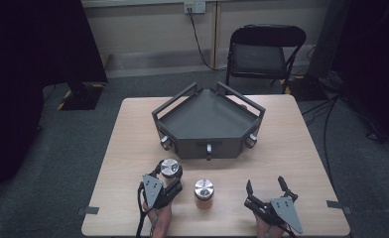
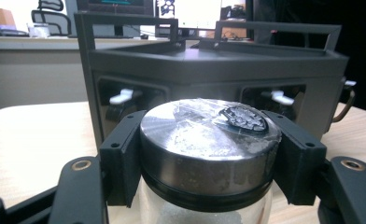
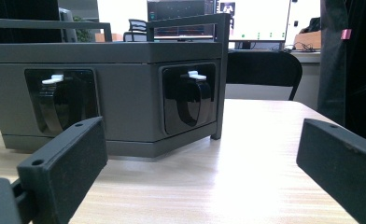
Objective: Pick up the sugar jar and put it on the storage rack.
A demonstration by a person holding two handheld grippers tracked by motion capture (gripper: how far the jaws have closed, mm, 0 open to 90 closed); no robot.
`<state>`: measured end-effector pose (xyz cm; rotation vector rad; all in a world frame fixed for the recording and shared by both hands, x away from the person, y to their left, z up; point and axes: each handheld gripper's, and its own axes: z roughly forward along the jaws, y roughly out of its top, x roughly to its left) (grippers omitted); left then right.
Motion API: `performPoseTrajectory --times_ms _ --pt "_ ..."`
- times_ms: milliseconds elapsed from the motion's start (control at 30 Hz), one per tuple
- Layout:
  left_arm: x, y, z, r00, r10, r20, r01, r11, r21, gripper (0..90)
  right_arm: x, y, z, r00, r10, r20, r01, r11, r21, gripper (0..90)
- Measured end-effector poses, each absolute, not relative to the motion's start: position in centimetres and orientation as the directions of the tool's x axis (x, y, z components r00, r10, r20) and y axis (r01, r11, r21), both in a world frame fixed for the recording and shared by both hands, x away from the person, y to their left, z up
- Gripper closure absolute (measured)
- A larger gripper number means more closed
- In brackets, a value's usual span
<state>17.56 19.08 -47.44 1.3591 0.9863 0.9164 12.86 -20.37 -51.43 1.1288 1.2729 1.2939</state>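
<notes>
A silver-lidded jar (image 1: 170, 168) is clamped at the lid by the left claw (image 1: 168, 173) on the table (image 1: 291, 148) before the grey tray (image 1: 207, 121), second jar (image 1: 203, 191) just beside, right claw (image 1: 267, 187) held wide, empty.

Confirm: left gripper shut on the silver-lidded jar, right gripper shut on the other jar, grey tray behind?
Not quite. The right gripper is open and holds nothing, as the right gripper view shows; the other jar stands free. The left gripper is shut on its jar, grey tray behind.
</notes>
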Motion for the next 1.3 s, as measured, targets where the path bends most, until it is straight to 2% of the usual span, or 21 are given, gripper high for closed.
performPoseTrajectory --times_ms 633,1300 --pt "17.6 19.7 -45.3 0.413 0.911 -0.011 0.003 0.011 1.0 35.5 12.9 -20.4 -51.4 -0.109 0.994 -0.011 -0.028 0.008 1.0 0.9" --pt "19.7 20.0 -42.2 0.489 0.872 -0.017 -0.007 0.023 1.0 35.5 12.9 -20.4 -51.4 -0.109 0.994 -0.011 -0.028 0.008 1.0 0.8"
